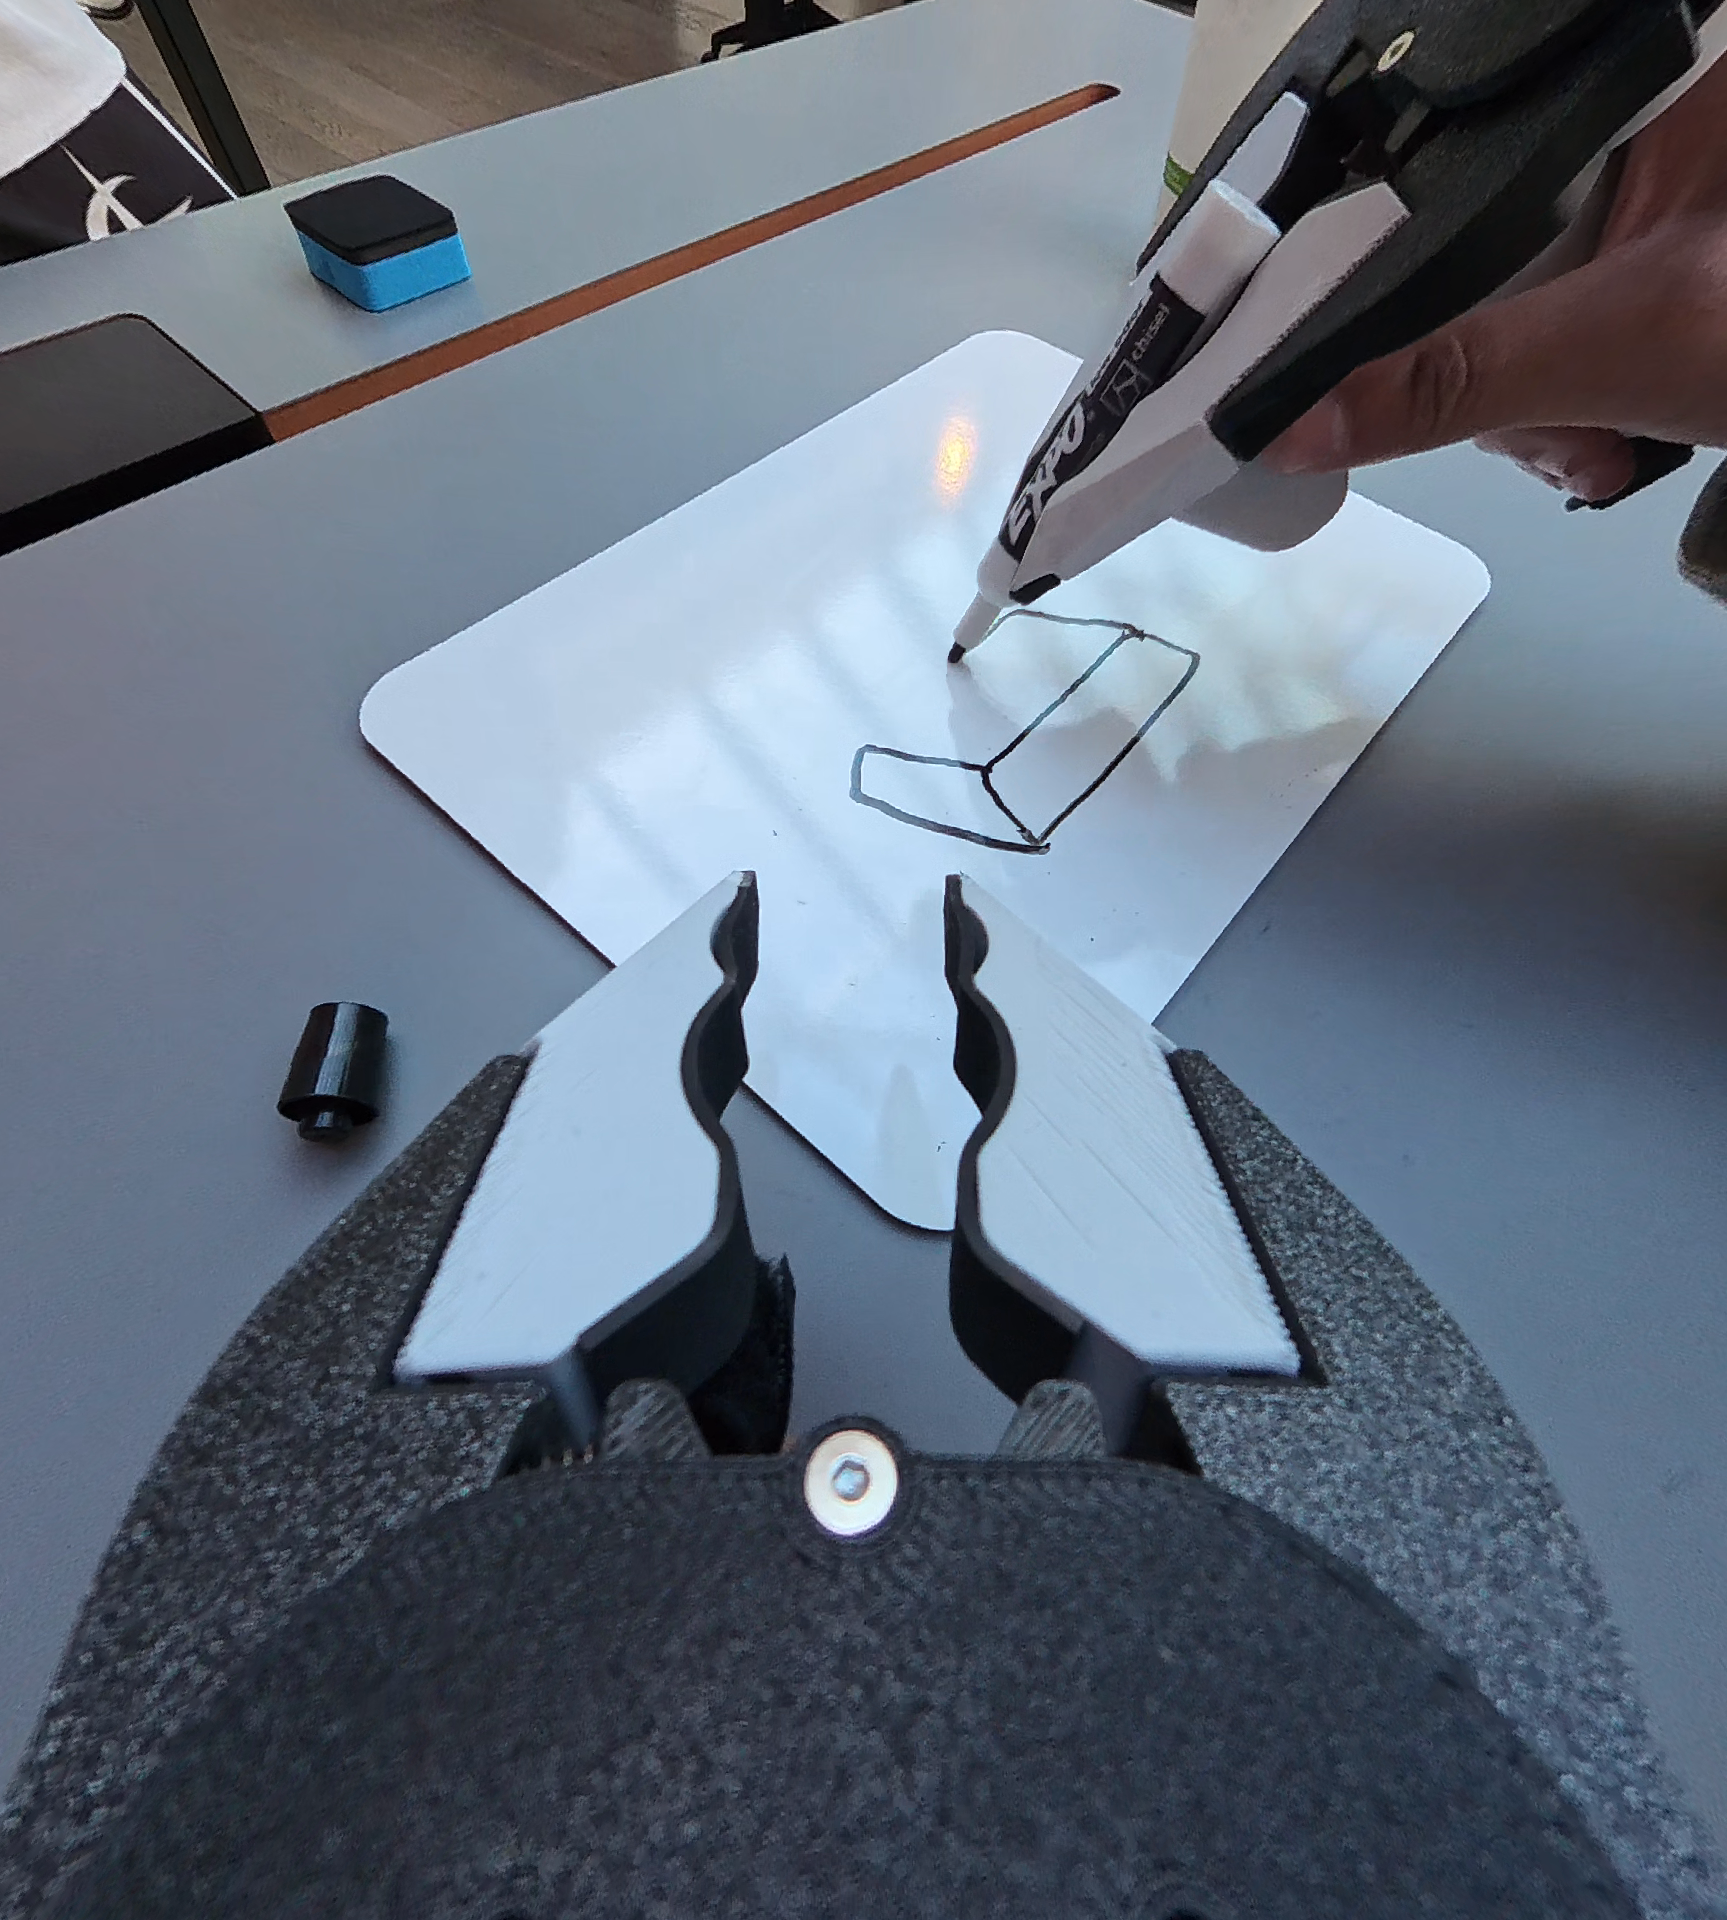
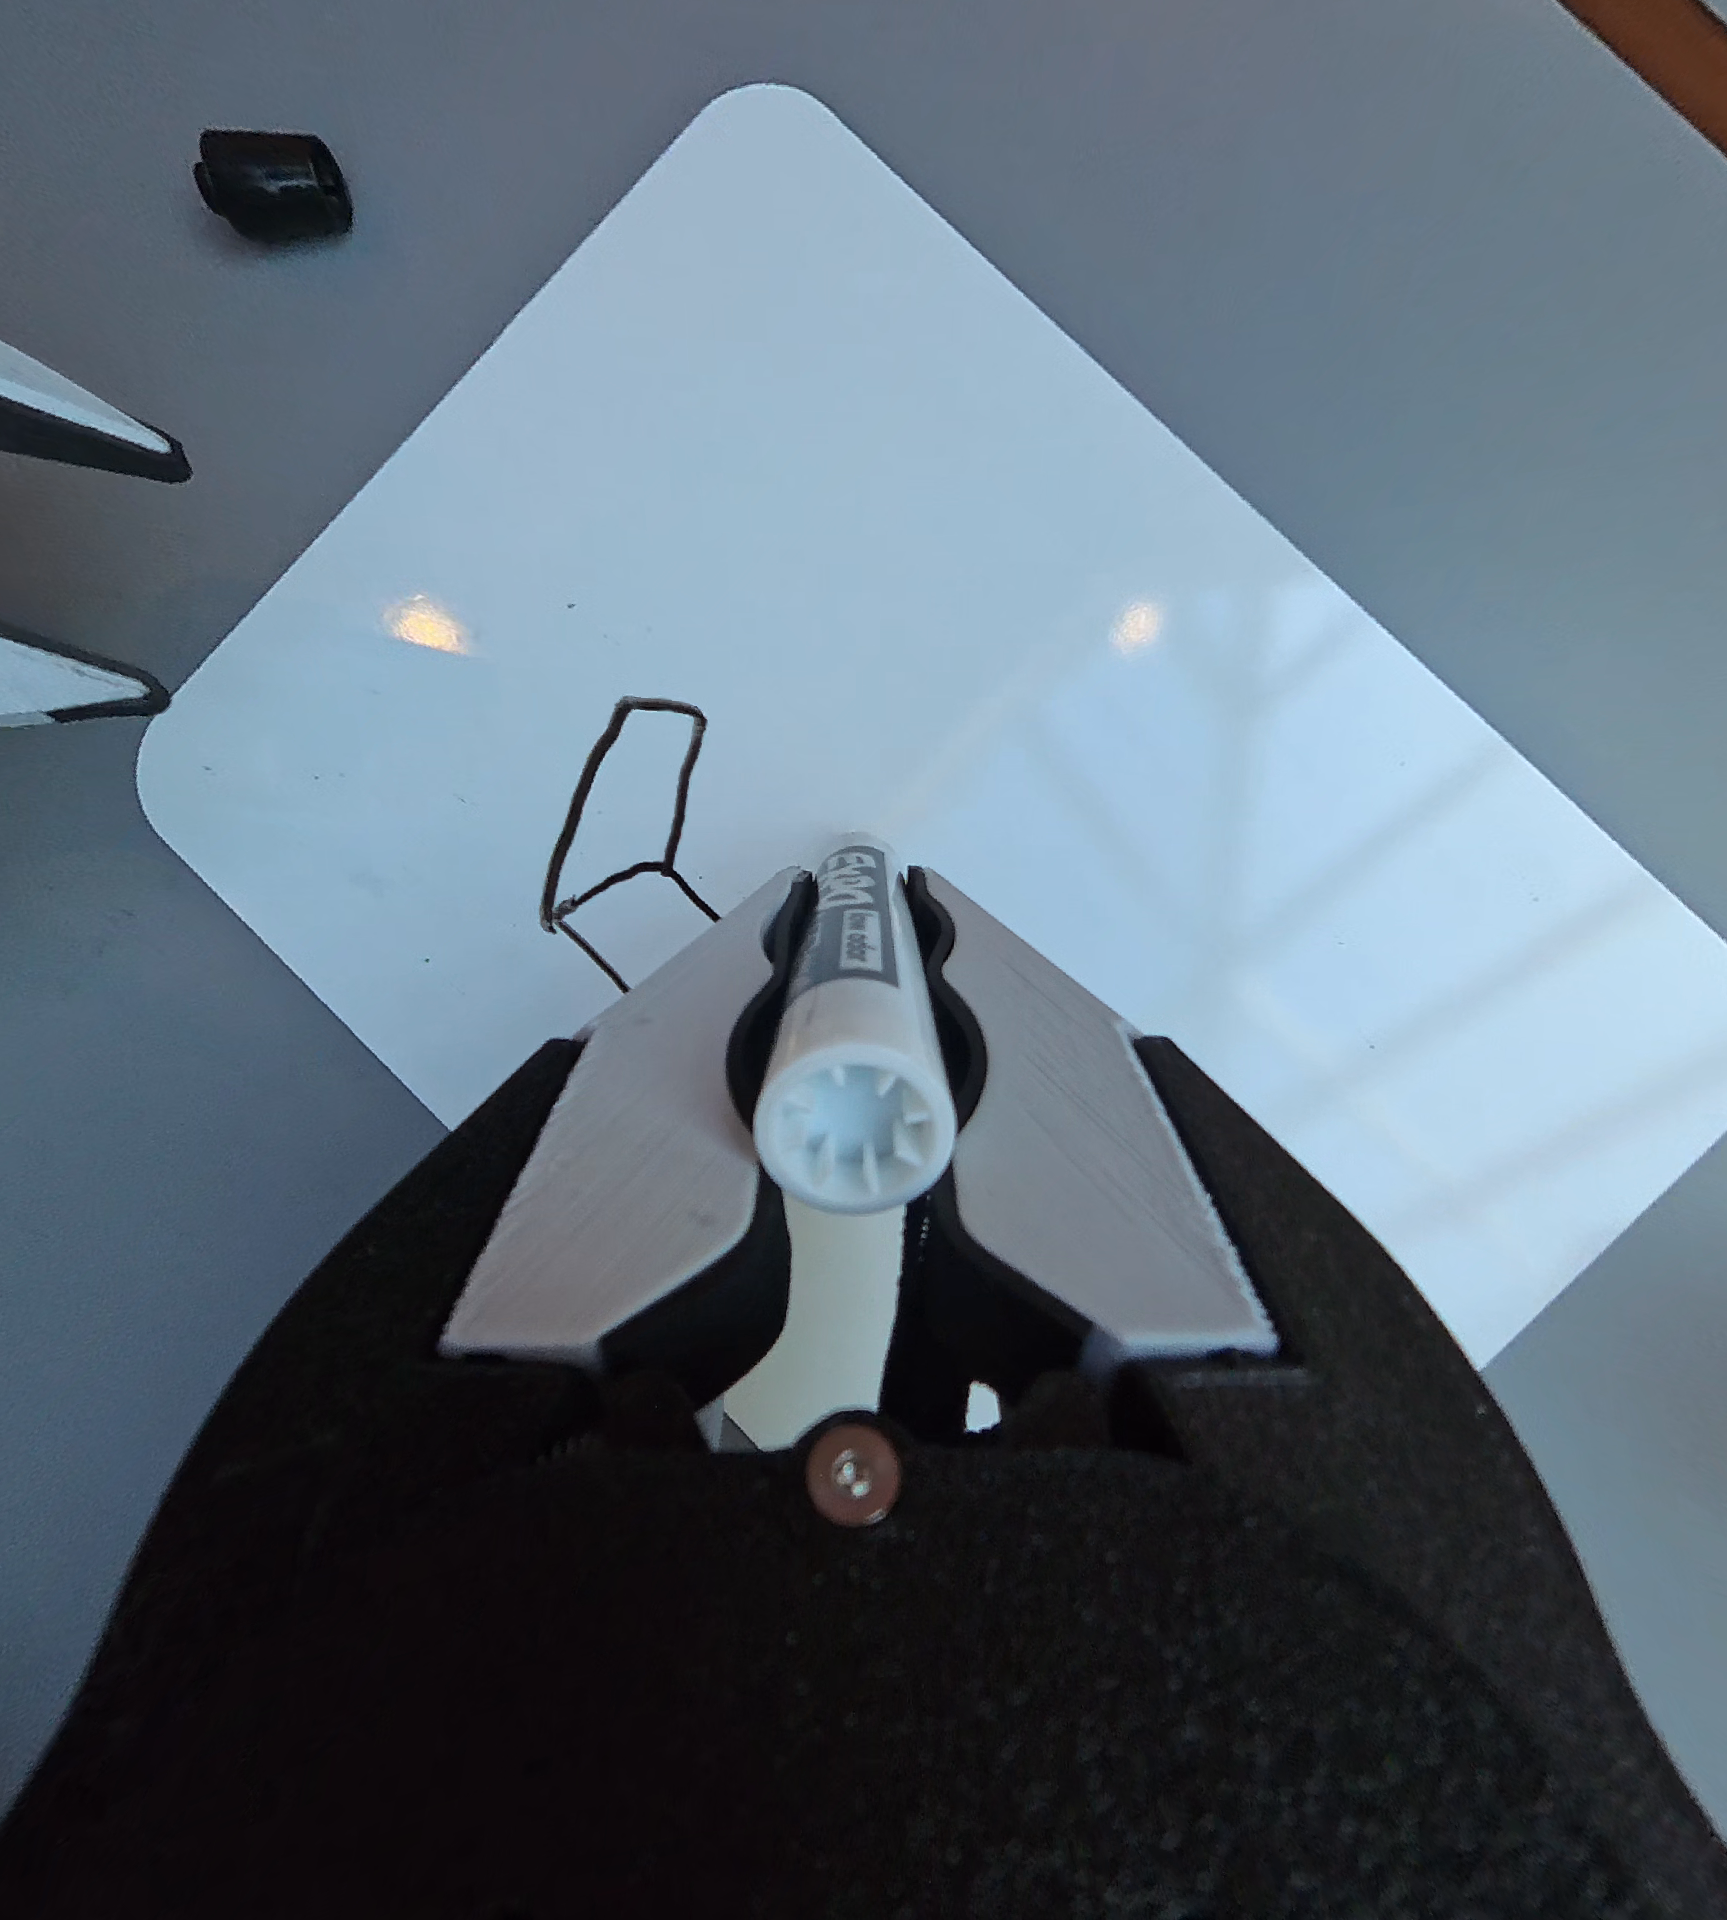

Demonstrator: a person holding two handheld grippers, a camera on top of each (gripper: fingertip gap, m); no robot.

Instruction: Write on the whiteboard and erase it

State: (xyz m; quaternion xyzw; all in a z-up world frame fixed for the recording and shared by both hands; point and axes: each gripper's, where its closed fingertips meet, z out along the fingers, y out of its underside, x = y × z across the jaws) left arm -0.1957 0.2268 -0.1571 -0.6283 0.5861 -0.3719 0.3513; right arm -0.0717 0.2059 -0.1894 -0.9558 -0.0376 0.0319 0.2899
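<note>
Two grippers work over a grey table (image 1: 163, 790). Nearest in the left wrist view, the left gripper (image 1: 851, 896) is released, its jaws apart with nothing between them, poised over the near corner of a white board (image 1: 693, 727) that lies flat and turned like a diamond. Just left of it, on the bare table, a small black cap (image 1: 334, 1070) lies on its side, apart from the board.

Past the left gripper's tips, black outlines (image 1: 1025, 738) are drawn on the board: joined box-like shapes. At their far edge the marker (image 1: 1056, 457) touches down. Its long axis runs steeply from upper right to lower left, tip down on the board, tail up into the right gripper (image 1: 1098, 551), which is clenched around the barrel and held by a hand (image 1: 1607, 322) coming in from the right. In the right wrist view the marker (image 2: 854, 997) points straight away along the fingers, its open white tail end toward the camera and its tip hidden behind the barrel. The barrel carries a black printed label.

Farther off, beyond an orange strip (image 1: 693, 249) across the table, sits a black and blue eraser (image 1: 379, 241). A dark flat panel (image 1: 59, 416) lies at the left edge.
</note>
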